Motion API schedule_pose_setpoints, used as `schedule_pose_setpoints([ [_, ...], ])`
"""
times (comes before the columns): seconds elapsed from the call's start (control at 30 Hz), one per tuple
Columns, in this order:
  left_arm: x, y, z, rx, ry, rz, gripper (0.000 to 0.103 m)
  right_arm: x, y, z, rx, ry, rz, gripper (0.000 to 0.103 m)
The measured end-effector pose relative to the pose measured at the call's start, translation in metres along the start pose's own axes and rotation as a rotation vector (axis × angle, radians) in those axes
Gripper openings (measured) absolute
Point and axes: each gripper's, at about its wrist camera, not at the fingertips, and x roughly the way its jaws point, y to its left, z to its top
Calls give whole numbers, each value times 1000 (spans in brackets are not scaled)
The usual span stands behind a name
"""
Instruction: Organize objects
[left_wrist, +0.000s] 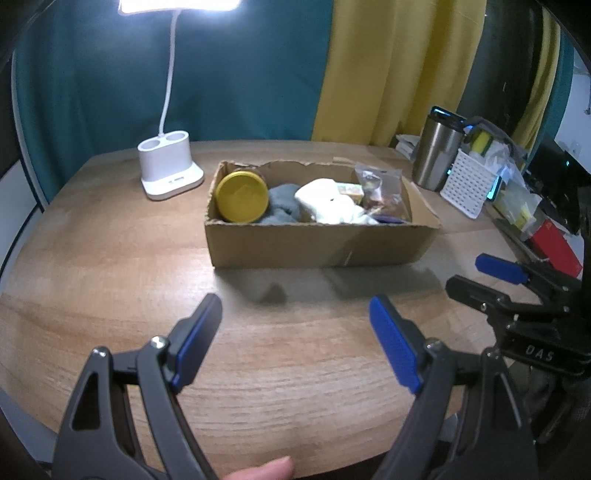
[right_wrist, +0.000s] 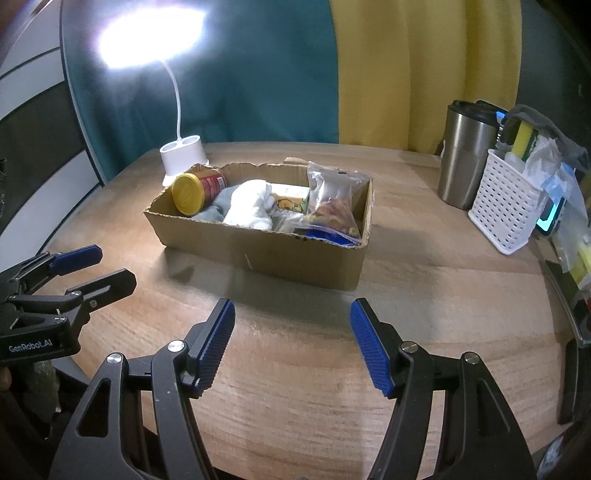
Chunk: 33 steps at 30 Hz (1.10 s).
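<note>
Lamp head (left_wrist: 179, 4) cut by top edge in my left view, blown out white in right. Cardboard box (left_wrist: 317, 243) near wall hides lower parts of its contents. Can (right_wrist: 199, 188) label too blurred for me to read. Blue item (right_wrist: 325, 236) under clear bag (right_wrist: 332, 201) mostly covered, perhaps packet. White basket (right_wrist: 506, 206) contents jumbled, hard to separate. Phone (right_wrist: 550, 218) behind basket, only lit corner showing. Fingertip (left_wrist: 266, 470) cut by bottom edge.
</note>
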Motion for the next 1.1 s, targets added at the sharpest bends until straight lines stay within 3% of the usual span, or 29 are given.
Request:
schedule_pose_setpoints([
  [1.1, 4, -1, 4, 11, 1, -3, 83, 3, -1, 1, 0, 9, 4, 68],
])
